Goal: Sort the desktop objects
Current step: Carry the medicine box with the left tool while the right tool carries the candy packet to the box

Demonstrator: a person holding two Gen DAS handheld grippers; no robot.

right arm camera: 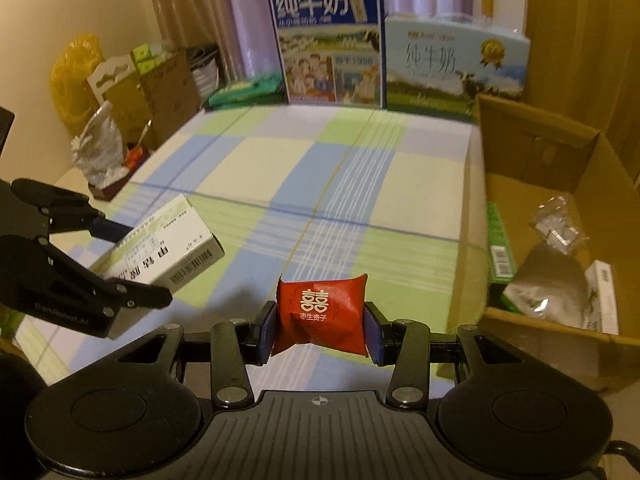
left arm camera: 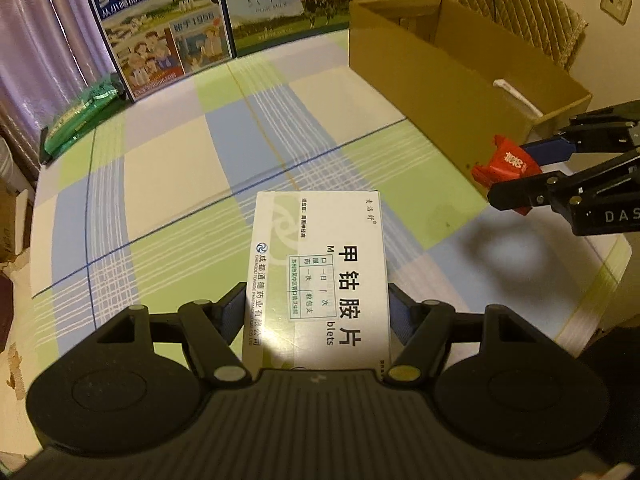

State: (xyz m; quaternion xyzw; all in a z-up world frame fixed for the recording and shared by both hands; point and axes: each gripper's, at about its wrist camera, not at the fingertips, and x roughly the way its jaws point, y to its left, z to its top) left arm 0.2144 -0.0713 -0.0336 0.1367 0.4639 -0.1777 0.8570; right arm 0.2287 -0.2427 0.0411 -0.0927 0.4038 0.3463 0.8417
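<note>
My left gripper (left arm camera: 316,312) pinches a white rectangular cardboard medicine box (left arm camera: 320,272) printed with black Chinese characters, its blue pads pressed against the two long sides. The near end of the box is hidden behind the gripper body, so I cannot see how deep it sits. From the right wrist view the same box (right arm camera: 168,240) hangs tilted above the checked blue, green and cream tablecloth (right arm camera: 320,184), clear of it.

My right gripper (right arm camera: 320,330) is clamped on a small red foil-wrapped sweet (right arm camera: 322,314) with a white double-happiness mark, held above the cloth near the table's front edge. In the left wrist view that sweet (left arm camera: 506,164) is half covered by the gripper's black fingers.

An open brown cardboard carton (right arm camera: 540,144) stands to the right, touching the table's edge. Inside I make out a crumpled silver foil bag (right arm camera: 548,280), a green packet (right arm camera: 498,240) and a white box cut off by the carton wall; smaller clear wrappings I cannot identify. Two milk cartons (right arm camera: 328,44) stand at the far edge, beside a green bag (right arm camera: 244,90). The clutter beyond the table's left side is too dim to name.
</note>
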